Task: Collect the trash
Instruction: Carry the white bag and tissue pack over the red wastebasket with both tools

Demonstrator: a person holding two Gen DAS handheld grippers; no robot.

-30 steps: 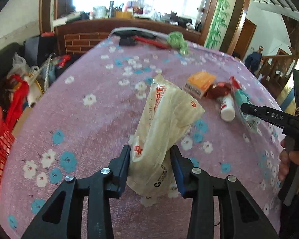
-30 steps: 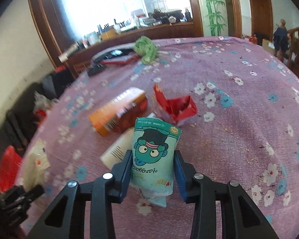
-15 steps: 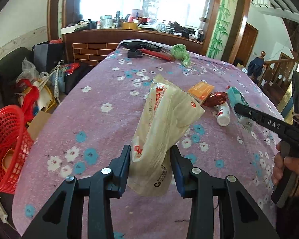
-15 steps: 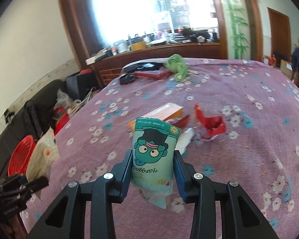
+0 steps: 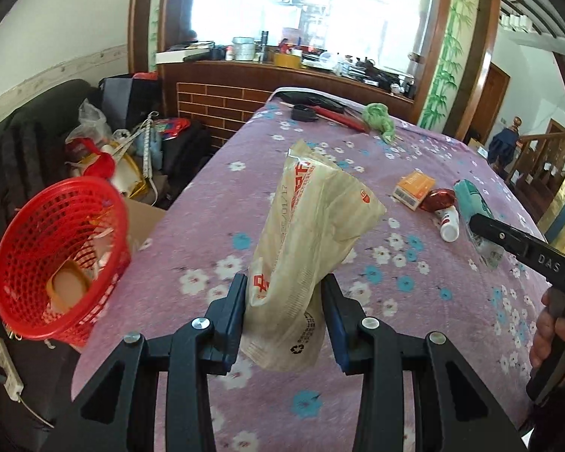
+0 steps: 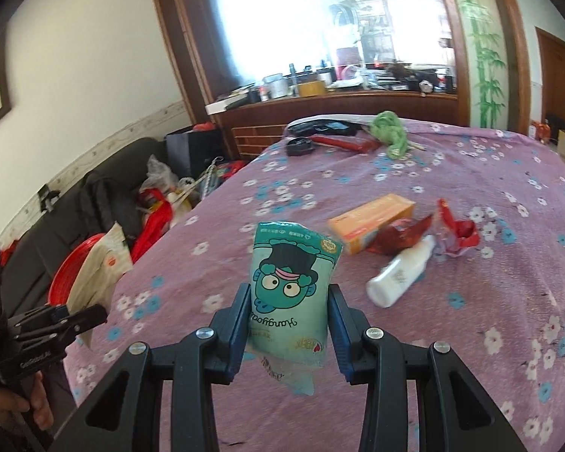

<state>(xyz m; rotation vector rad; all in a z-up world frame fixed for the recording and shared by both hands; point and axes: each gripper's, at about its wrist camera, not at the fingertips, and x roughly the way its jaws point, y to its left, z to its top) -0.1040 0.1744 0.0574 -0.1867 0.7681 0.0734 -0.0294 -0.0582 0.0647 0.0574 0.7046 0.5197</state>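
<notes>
A crinkled cream plastic bag with red lettering (image 5: 305,252) is being gripped between the fingers of the left gripper (image 5: 284,320) above the bench draped in a purple flowered cloth (image 5: 214,233). A teal snack pouch printed with a cartoon face (image 6: 292,286) is being clamped by the right gripper (image 6: 289,329). A red mesh plastic basket (image 5: 56,263) (some scraps inside) is being shown off the bench's left edge. An orange carton (image 6: 373,222), a white bottle (image 6: 399,273) and red wrappers (image 6: 457,235) are lying clustered on the cloth.

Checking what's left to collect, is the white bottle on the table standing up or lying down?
Lying down: the white bottle rests on its side on the purple tablecloth, beside red wrappers.
</notes>
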